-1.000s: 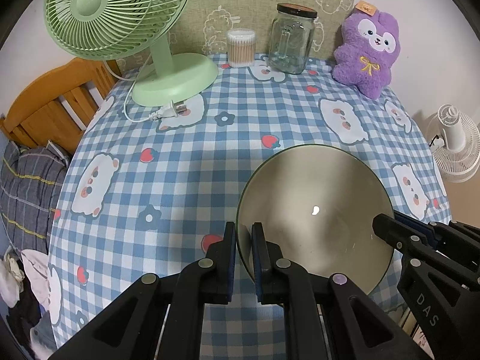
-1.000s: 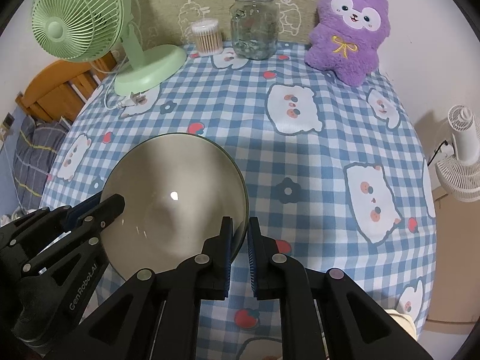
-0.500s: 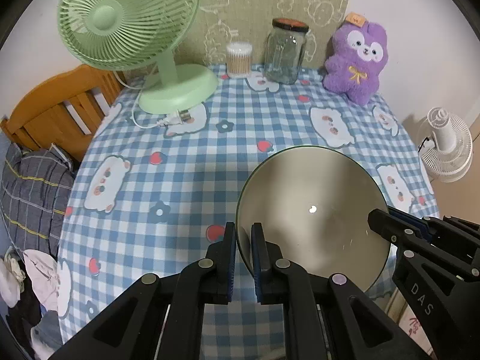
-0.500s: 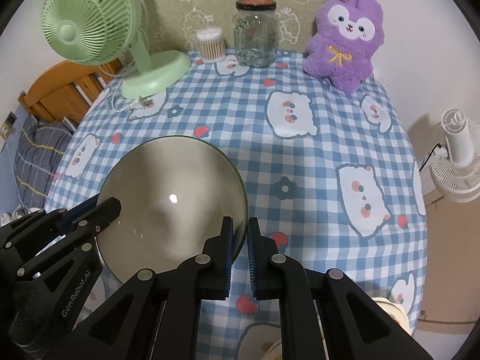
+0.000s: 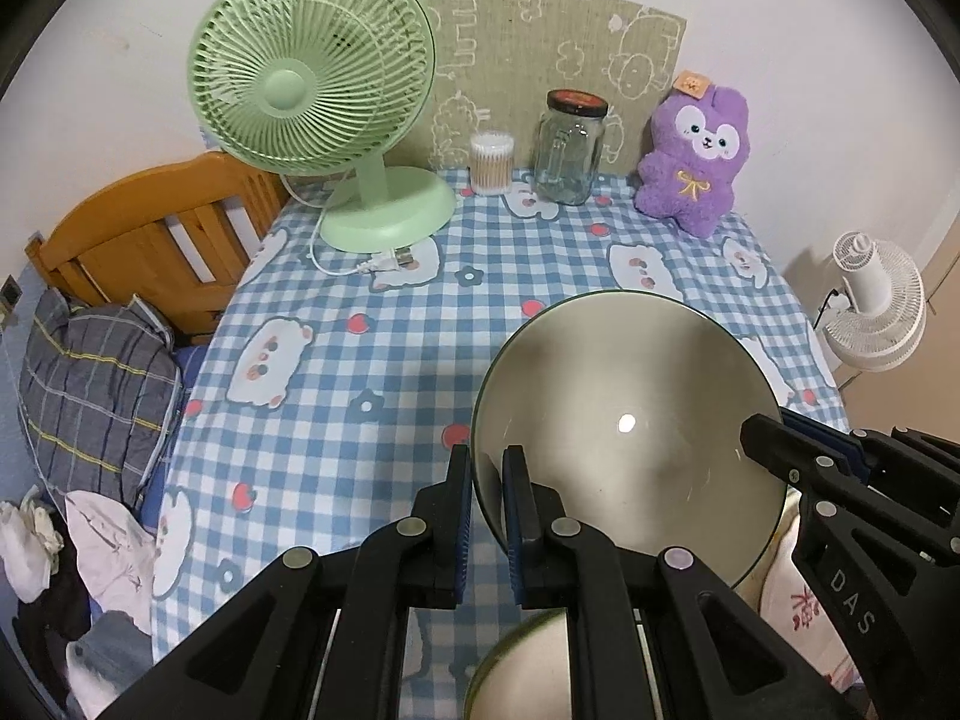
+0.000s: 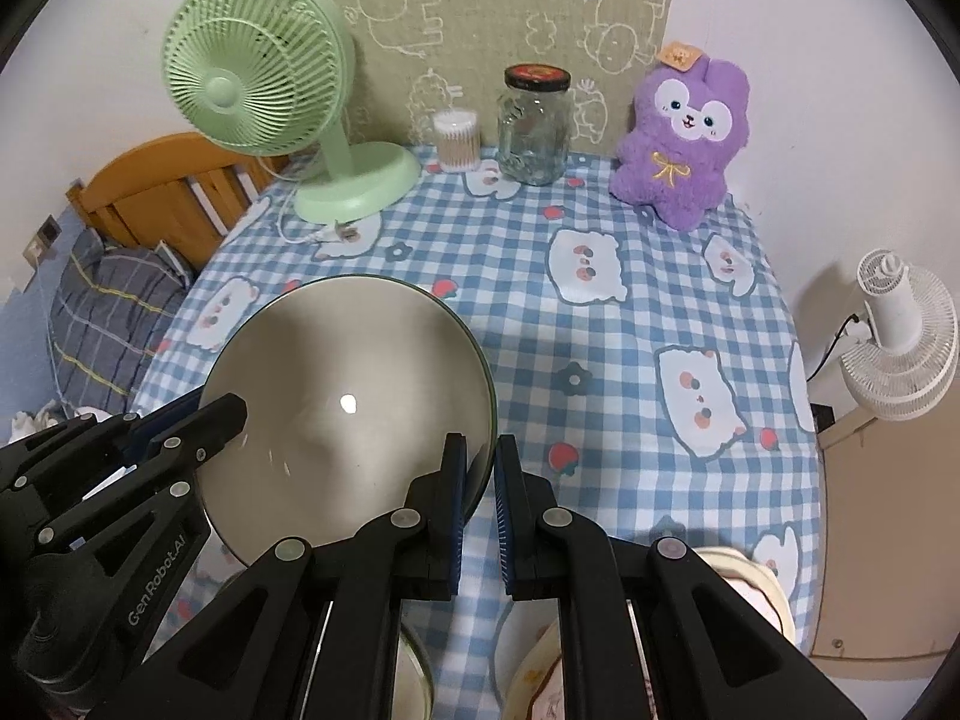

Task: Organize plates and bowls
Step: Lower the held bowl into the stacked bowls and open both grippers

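Centrally, bowl: one large bowl (image 5: 624,420), pale grey-beige and glossy inside with a thin dark green rim and a small bright glint of light near its middle; nothing lies in it.
Bowl position: held in the air above the near part of the desk (image 5: 384,360), tilted so its inside faces both cameras.
Left gripper (image 5: 483,474): black fingers with blue pads, jaws closed almost fully on the bowl's left rim, one pad inside the bowl and one outside.
Right gripper (image 6: 480,468): same build, jaws nearly shut, pinching the bowl's right rim in the same way (each gripper also shows at the edge of the other's view).
Other dishes: a second greyish bowl (image 5: 522,666) sits low at the near edge, mostly hidden behind the fingers; a cream-coloured dish (image 6: 744,582) with red markings lies near it on the right, only partly visible.
Desk cover: blue-and-white checked cloth printed with white bears, strawberries and flowers.
Glass jar (image 5: 570,147): upright at the far edge, dark lid on; contents unclear through the glass.
Cotton swab tub (image 5: 492,163): clear, round, packed with swabs, just left of the jar.
Green fan (image 5: 312,66): stands at the far left, its plug lying on the cloth.
Purple plush toy (image 5: 696,162): sits upright at the far right.
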